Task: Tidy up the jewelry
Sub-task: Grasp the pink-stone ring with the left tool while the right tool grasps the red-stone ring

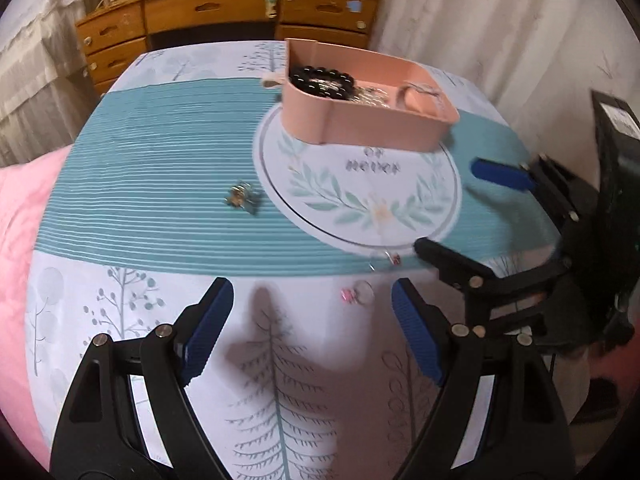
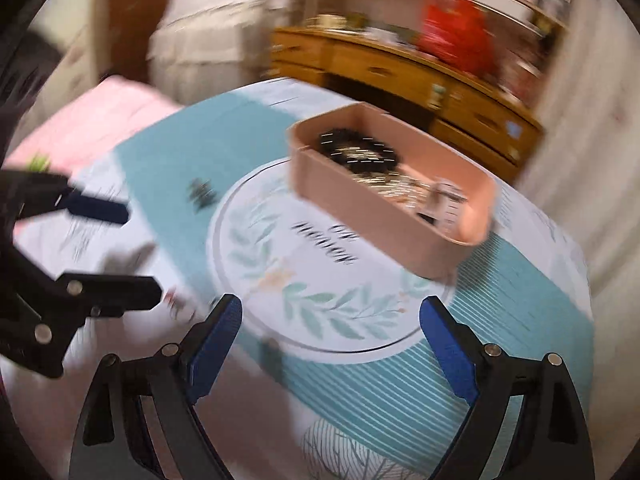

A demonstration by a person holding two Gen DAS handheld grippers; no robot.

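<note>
A pink tray (image 1: 384, 128) stands on the round table and holds a black bead bracelet (image 1: 322, 78) and silvery chains (image 1: 370, 98); it also shows in the right wrist view (image 2: 360, 196). Loose on the cloth lie a gold-and-blue charm (image 1: 242, 197), a pink-stone ring (image 1: 357, 294) and a small red earring (image 1: 391, 258). My left gripper (image 1: 312, 316) is open and empty, just short of the ring. My right gripper (image 2: 332, 336) is open and empty; in the left wrist view it (image 1: 456, 208) reaches in from the right, near the earring.
The table wears a teal-striped cloth (image 1: 160, 152) with a white round emblem (image 1: 360, 196). A wooden dresser (image 1: 224, 20) stands behind the table. Pink bedding (image 1: 20, 220) lies at the left. Curtains (image 1: 500, 20) hang at the right. The right wrist view is motion-blurred.
</note>
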